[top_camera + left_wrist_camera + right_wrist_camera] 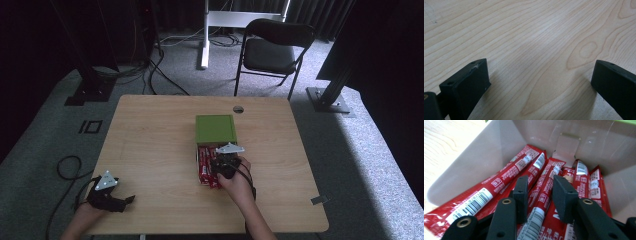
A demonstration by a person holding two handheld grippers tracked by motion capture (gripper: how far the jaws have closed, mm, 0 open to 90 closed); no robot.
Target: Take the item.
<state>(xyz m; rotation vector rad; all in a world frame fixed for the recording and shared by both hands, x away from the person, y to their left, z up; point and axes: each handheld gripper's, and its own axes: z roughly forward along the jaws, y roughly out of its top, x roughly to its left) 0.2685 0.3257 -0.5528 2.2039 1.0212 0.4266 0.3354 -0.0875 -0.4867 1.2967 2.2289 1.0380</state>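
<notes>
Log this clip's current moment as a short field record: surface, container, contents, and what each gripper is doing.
surface: wooden table
container: box with its green lid swung open at the far side
contents: red stick packets, lying lengthwise, overlapping
right gripper: reaching into the box, fingers astride one packet, grip not confirmed
left gripper: open, low over bare table near the person's left corner, holding nothing
background: black folding chair beyond the table

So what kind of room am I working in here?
Likely a lab or recording studio: a lone wooden table on grey carpet, black curtains, a folding chair, and floor cables.
</notes>
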